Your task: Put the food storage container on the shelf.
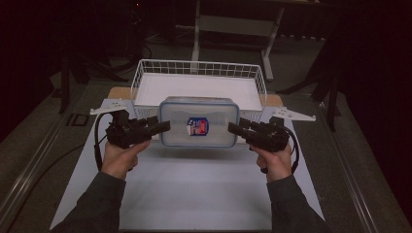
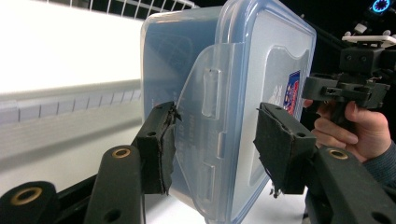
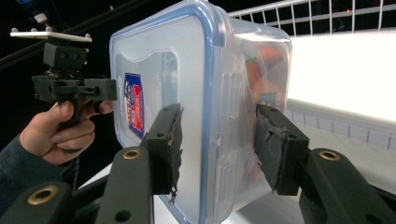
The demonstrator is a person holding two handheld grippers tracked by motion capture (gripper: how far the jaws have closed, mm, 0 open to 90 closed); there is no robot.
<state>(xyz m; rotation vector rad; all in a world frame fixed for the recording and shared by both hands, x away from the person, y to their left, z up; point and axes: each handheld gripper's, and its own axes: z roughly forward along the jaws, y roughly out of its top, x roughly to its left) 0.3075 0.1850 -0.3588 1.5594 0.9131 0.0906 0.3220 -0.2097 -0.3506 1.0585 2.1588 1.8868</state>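
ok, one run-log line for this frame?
held: lidded plastic container | left gripper: shut on one end | right gripper: shut on other end | container off table, before wire basket

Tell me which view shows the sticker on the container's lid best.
The high view: the red and blue sticker faces the camera squarely, centred on the lid of the container. The right gripper view shows it slanted but whole; the left gripper view catches its edge behind a gripper pad.

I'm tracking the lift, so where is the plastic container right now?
In the high view the plastic container sits mid-frame, held between the left gripper and right gripper, just before the white wire basket.
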